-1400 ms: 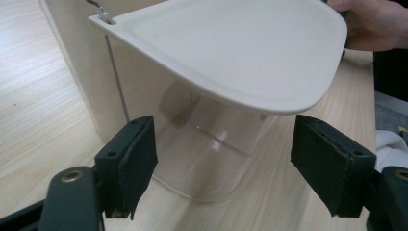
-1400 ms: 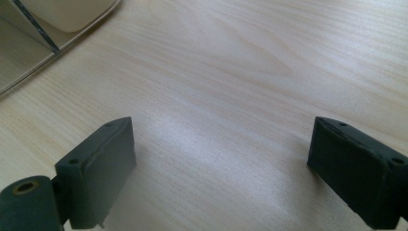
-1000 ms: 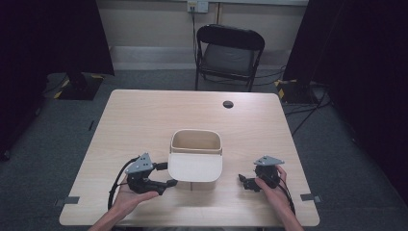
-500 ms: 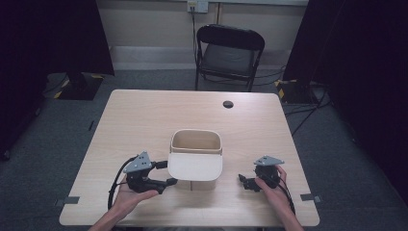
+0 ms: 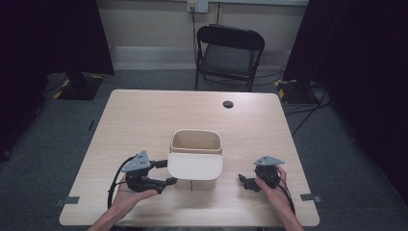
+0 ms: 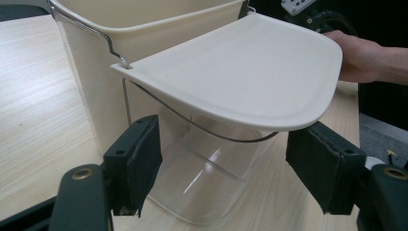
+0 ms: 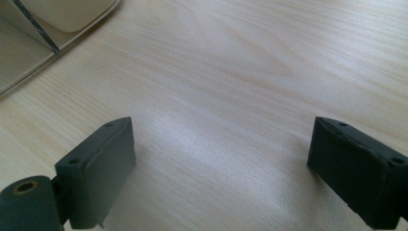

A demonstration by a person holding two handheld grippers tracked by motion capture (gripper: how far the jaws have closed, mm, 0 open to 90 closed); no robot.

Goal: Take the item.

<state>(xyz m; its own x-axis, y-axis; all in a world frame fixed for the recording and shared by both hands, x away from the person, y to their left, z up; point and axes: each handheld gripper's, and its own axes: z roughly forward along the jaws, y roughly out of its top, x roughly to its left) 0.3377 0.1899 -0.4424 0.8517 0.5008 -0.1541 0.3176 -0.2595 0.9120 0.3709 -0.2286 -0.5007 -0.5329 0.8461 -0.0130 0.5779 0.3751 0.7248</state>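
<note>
Left gripper (image 5: 166, 172), jaws wide and holding nothing, faces the bin (image 5: 196, 154) beneath its swung-out lid (image 6: 240, 72), likely lining up. Right gripper (image 5: 245, 181) idles on the surface (image 5: 144, 115), jaws wide, nothing held.

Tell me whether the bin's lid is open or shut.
Open. The lid stands swung out level in front of the bin, and the high view looks straight into the bin's uncovered mouth.

Black folding chair (image 5: 230, 55) behind wooden table (image 5: 144, 120), grey, seemingly carpeted floor (image 5: 72, 139)
</note>
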